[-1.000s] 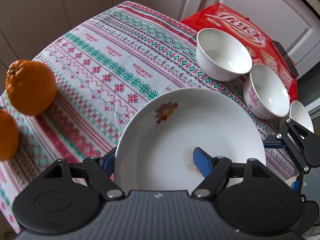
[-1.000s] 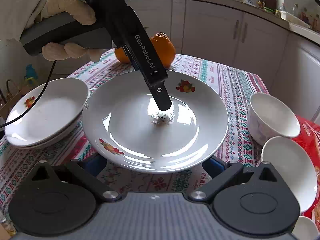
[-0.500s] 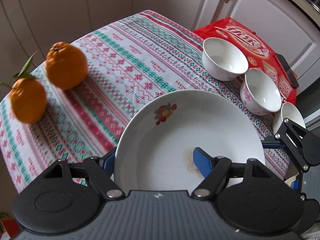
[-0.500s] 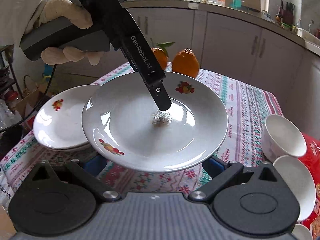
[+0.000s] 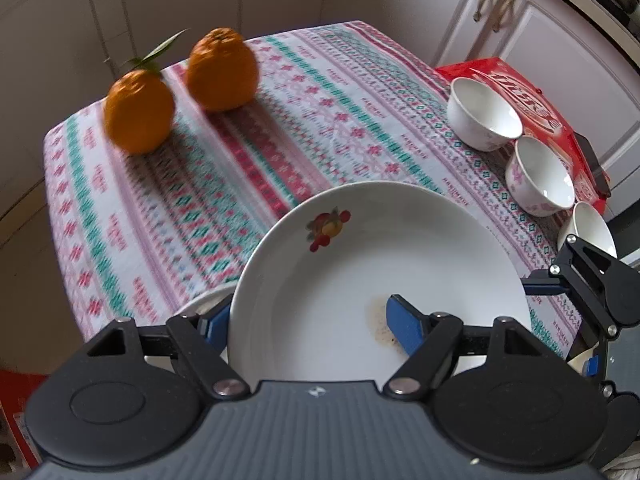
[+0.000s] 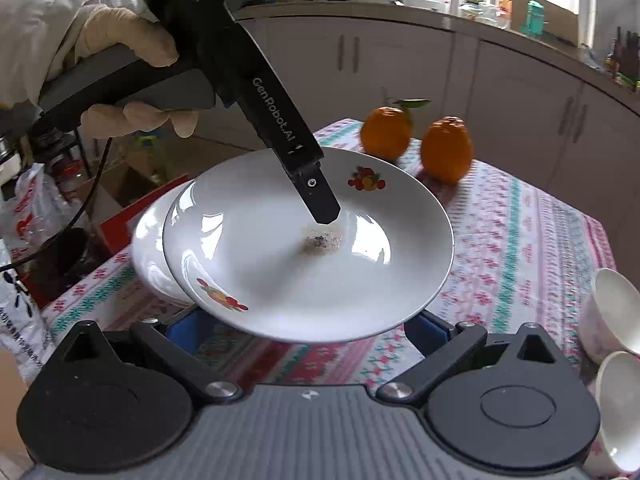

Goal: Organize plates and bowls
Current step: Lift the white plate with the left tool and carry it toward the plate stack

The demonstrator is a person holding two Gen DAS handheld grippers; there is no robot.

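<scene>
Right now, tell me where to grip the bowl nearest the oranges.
Probably the rim of the white bowl, from above, one finger inside, one outside, on the side facing the oranges: it stands mouth up and the next bowl crowds its other side.

The round white ceramic plate (image 6: 280, 272) bore red-and-yellow fruit motifs, above a red, green and white patterned woven tablecloth (image 5: 248, 152) with two orange citrus fruits (image 5: 222, 74).
</scene>
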